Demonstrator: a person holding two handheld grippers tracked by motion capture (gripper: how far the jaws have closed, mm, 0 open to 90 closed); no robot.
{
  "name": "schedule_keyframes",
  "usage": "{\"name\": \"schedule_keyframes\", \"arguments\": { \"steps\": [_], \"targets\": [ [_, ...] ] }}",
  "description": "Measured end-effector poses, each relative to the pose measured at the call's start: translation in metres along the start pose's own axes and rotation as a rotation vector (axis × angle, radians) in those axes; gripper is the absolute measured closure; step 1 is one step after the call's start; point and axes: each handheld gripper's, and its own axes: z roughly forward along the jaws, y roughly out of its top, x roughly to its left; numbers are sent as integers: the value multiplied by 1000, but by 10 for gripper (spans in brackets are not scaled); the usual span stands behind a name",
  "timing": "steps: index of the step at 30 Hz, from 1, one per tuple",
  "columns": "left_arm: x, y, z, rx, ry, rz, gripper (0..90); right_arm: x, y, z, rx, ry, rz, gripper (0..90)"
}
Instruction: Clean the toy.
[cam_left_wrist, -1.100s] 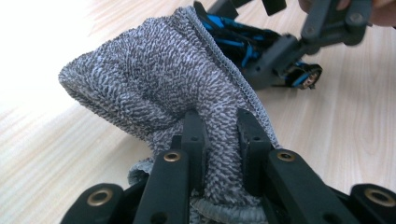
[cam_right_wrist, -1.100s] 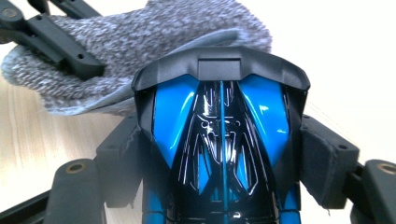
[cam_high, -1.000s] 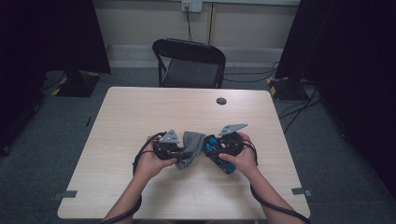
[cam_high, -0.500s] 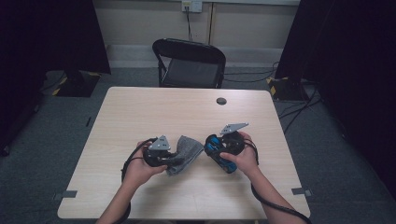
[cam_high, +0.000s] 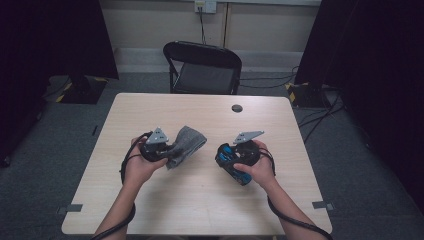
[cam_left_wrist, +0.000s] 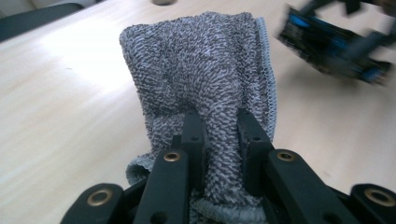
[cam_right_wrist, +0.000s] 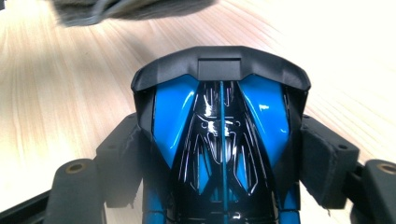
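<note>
A grey terry cloth (cam_high: 186, 144) hangs from my left gripper (cam_high: 169, 150), just above the pale wooden table (cam_high: 200, 210), left of centre. In the left gripper view the two black jaws are shut on a fold of the cloth (cam_left_wrist: 201, 60), gripper (cam_left_wrist: 222, 135). My right gripper (cam_high: 231, 156) holds a glossy blue and black toy car (cam_high: 229, 162) right of centre. In the right gripper view the car (cam_right_wrist: 219, 121) sits between both padded fingers (cam_right_wrist: 327, 158), which press its sides. A gap of bare table separates cloth and car. The car (cam_left_wrist: 336, 44) appears blurred in the left gripper view.
A small dark round disc (cam_high: 237, 108) lies on the table near its far edge. A black folding chair (cam_high: 202, 65) stands behind the table. Cables run over the floor at the right (cam_high: 320, 115). The cloth's edge (cam_right_wrist: 130, 9) is at the top of the right gripper view.
My left gripper has carried the cloth to the left and slightly up, away from the toy car it lay against a second ago. The right gripper and car have stayed put.
</note>
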Motion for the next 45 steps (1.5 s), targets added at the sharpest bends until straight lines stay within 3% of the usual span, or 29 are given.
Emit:
{"name": "schedule_keyframes", "arguments": {
  "steps": [3,11,15,20,34,45],
  "targets": [
    [0,8,13,-3,0,6,763,4,1,1,1,9,-10,260],
    [-18,25,45,17,-49,48,763,7,1,5,16,15,-21,260],
    [-28,29,54,12,-89,65,763,6,0,6,17,24,-18,260],
    [-39,31,59,10,-130,86,763,4,0,4,19,1,-17,260],
    [-44,19,51,-1,-161,88,763,-3,0,-1,13,-21,-5,260],
    [-45,0,34,-9,-181,81,762,-8,-2,-2,18,-43,4,260]
  ]
}}
